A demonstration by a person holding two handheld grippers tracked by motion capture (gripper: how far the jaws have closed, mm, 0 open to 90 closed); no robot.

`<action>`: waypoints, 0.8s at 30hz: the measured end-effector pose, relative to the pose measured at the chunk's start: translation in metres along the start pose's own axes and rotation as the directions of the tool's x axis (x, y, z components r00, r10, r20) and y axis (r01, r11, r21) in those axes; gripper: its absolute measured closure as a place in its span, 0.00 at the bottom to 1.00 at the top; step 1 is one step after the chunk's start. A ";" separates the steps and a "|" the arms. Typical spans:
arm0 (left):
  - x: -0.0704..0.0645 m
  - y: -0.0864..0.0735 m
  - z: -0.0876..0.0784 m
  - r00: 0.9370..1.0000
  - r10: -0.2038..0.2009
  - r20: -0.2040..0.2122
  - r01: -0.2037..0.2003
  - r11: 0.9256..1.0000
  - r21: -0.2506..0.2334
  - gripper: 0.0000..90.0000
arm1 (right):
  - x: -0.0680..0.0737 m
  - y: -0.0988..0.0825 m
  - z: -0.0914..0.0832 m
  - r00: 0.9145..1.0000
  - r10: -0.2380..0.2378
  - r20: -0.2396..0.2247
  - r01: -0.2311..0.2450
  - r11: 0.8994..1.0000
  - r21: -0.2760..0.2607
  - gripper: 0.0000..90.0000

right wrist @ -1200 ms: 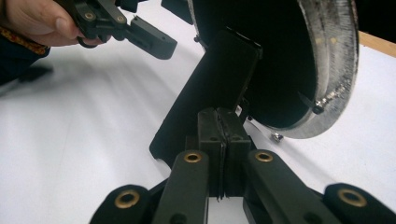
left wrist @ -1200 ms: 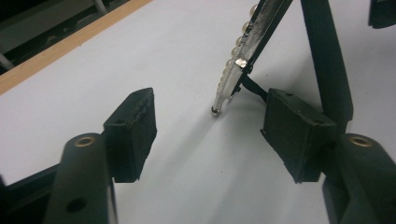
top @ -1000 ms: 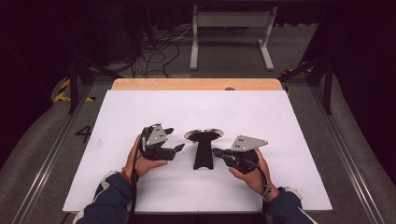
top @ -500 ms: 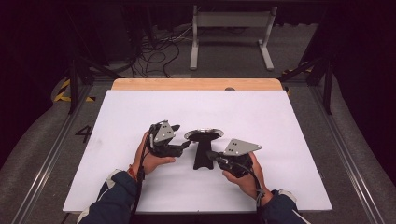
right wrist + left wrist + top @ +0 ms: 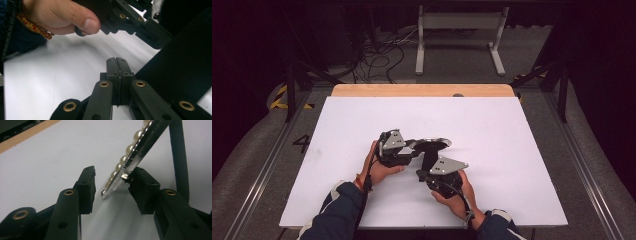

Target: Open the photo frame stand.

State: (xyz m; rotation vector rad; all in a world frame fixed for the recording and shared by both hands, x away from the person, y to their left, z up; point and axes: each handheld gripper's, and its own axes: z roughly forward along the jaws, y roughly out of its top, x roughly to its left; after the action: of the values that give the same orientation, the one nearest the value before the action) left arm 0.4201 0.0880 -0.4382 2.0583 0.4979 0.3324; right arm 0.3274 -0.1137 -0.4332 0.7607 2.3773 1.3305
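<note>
The right tongs [image 5: 421,175] are nearest the person, low on the white tabletop [image 5: 512,150]. Their two black jaws are pressed tight together with nothing between them, and they sit just beside the black stand [image 5: 429,159].

A bit farther off, the left tongs [image 5: 412,155] reach in from the left. Their jaws have just been closing, and the rim of a flat round plate [image 5: 130,165] with a row of pearls [image 5: 125,157] along its edge sits between them. One jaw touches the rim; the other is apart from it. The plate tilts upward and sits on top of the black stand, near the middle of the tabletop.
</note>
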 end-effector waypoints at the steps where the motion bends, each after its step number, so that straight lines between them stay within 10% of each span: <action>1: 0.001 -0.001 0.001 1.000 -0.009 0.004 0.009 1.000 0.004 0.67 | 0.001 0.000 0.003 1.000 -0.002 0.006 0.002 1.000 0.002 1.00; 24: -0.010 -0.003 0.002 0.997 0.072 -0.042 -0.070 0.997 0.039 0.83 | 0.005 -0.012 0.024 0.986 0.061 0.155 -0.075 0.993 0.090 1.00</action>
State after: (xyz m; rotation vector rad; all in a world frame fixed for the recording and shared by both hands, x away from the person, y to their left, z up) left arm 0.4111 0.0830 -0.4426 2.1128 0.4611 0.4134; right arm 0.3318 -0.0987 -0.4560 0.9434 2.3262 1.1465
